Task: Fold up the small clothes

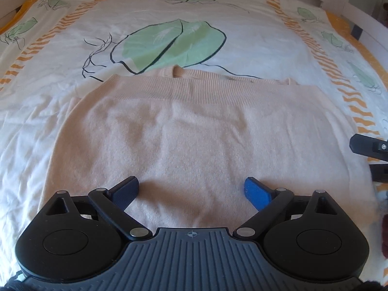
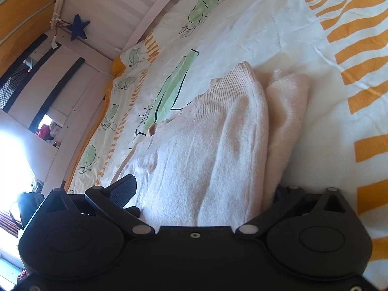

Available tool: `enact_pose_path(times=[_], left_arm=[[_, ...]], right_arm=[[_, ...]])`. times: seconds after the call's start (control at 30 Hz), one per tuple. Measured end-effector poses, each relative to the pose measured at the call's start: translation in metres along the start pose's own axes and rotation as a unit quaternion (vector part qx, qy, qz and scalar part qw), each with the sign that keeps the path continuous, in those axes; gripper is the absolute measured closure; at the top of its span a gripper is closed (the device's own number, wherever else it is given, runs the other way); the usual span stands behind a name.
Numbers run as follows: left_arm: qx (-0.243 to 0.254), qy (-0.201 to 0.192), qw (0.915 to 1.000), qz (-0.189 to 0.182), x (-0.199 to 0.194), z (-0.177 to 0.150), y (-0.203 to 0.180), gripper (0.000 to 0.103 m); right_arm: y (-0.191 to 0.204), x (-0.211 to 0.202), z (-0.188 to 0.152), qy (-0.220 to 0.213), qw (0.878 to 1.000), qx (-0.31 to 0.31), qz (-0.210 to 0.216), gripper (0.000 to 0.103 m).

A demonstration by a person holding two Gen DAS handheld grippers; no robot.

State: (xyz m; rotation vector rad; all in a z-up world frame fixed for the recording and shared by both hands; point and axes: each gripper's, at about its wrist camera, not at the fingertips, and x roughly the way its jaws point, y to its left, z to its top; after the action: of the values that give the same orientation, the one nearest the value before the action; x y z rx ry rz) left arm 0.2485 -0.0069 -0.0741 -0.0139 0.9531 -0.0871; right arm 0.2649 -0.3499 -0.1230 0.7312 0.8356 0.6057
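Observation:
A pale pink knit sweater [image 1: 184, 131] lies folded on the bed, its ribbed hem band [image 1: 194, 89] laid up near the collar. My left gripper [image 1: 191, 190] hovers open over the sweater's near part, with nothing between its fingers. In the right wrist view, the sweater [image 2: 206, 150] shows from its side edge, its layers stacked. My right gripper [image 2: 203, 186] is open and straddles that edge: the left finger [image 2: 126, 186] rests above the top layer, and the right finger is hidden beside the lower fold. Part of the right gripper [image 1: 371, 148] also shows at the left wrist view's right edge.
The bed cover [image 1: 72, 48] is white with green leaf prints and orange striped bands. A white slatted bed frame [image 2: 135, 7] and a blue star [image 2: 78, 27] stand beyond the bed. A dark red object [image 1: 384, 240] lies at the right edge.

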Motion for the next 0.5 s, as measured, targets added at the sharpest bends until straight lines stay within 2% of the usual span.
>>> enact_pose_path(times=[0.27,0.4,0.5], left_arm=[[-0.021,-0.045,0.9987,0.003,-0.031,-0.01,0.043,0.009],[-0.041,-0.064,0.9971,0.01,-0.044,-0.009,0.073,0.009],[-0.069,-0.07,0.9951,0.009,-0.048,-0.009,0.099,0.009]], right_arm=[[-0.001,-0.006,-0.007,-0.006,0.999,-0.027,0.016,0.001],[0.002,-0.007,-0.007,-0.003,1.0,-0.025,0.009,0.002],[0.005,-0.006,-0.006,-0.001,1.0,-0.017,-0.018,0.012]])
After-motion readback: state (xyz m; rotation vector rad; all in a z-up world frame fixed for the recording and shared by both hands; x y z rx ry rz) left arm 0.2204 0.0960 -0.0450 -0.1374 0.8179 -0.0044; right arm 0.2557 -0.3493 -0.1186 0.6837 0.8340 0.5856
